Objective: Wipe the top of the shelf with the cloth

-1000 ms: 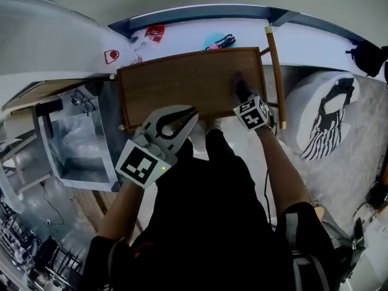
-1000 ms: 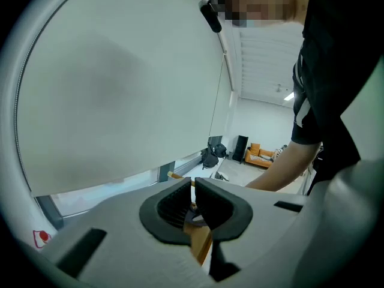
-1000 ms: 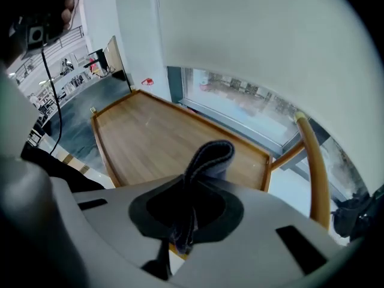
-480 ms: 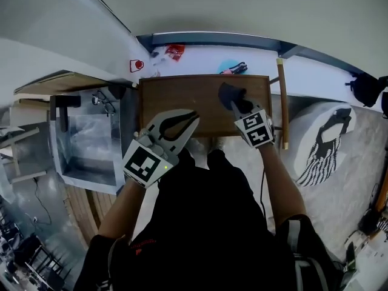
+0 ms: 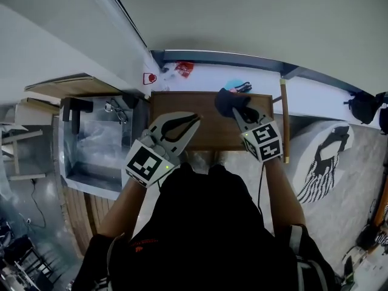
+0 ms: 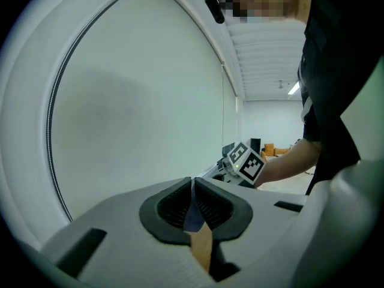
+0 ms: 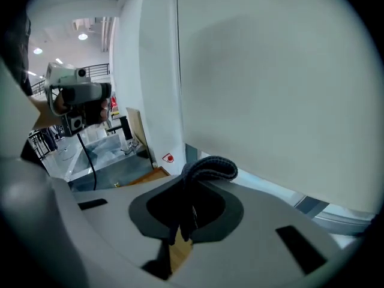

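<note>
Right tongs (image 5: 241, 115): clamped on the cloth (image 5: 229, 100). In the right gripper view the tongs (image 7: 187, 206) pinch dark fabric, and a fold of the cloth (image 7: 210, 168) loops out past the tips.
Cloth: dark and bunched, at the far right part of the shelf top (image 5: 212, 129), close to its far edge (whether it presses on the wood cannot be told).
Left tongs (image 5: 191, 119): jaws together with nothing held. In the left gripper view the tongs (image 6: 193, 188) meet along a thin line. They are over the near left part of the shelf top, well apart from the cloth.
Shelf top: brown wood, a plain rectangle set against the white wall, otherwise bare.
Ledge (image 5: 206, 77): white, just beyond the shelf, carrying a red item (image 5: 183, 69) at the left and a blue item (image 5: 233, 85) just beyond the cloth.
Wall tag (image 5: 150, 78): red and white, on the wall just left of the shelf's far left corner.
Wooden pole (image 5: 284, 120): runs near to far along the right side of the shelf.
Clear bin (image 5: 97, 144): to the left of the shelf.
White cushion (image 5: 315, 132): to the right, with a black-and-white striped item (image 5: 321, 156) lying on it.
Person: dark top, an arm reaching to each gripper.
</note>
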### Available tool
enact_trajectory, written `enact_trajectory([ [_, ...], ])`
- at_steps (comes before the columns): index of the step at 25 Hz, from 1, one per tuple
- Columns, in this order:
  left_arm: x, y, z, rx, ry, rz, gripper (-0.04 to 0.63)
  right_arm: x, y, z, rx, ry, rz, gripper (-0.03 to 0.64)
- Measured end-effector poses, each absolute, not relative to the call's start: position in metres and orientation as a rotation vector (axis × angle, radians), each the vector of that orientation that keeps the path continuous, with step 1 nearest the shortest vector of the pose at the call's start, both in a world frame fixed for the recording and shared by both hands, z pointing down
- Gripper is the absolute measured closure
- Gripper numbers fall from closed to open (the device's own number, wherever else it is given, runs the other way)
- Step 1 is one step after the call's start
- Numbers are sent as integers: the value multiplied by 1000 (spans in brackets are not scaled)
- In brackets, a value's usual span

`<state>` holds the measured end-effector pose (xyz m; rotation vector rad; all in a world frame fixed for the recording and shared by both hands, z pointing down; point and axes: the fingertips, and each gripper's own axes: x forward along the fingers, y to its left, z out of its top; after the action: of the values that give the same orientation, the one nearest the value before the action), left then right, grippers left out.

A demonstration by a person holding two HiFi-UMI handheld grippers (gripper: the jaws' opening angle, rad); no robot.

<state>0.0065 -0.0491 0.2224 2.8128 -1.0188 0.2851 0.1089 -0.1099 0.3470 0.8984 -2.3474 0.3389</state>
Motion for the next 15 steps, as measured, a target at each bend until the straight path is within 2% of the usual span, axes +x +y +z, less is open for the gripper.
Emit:
enact_trajectory([
  [15, -28, -54, 194, 2839, -1114, 226, 560, 69, -108, 239, 938, -2565, 233, 588],
])
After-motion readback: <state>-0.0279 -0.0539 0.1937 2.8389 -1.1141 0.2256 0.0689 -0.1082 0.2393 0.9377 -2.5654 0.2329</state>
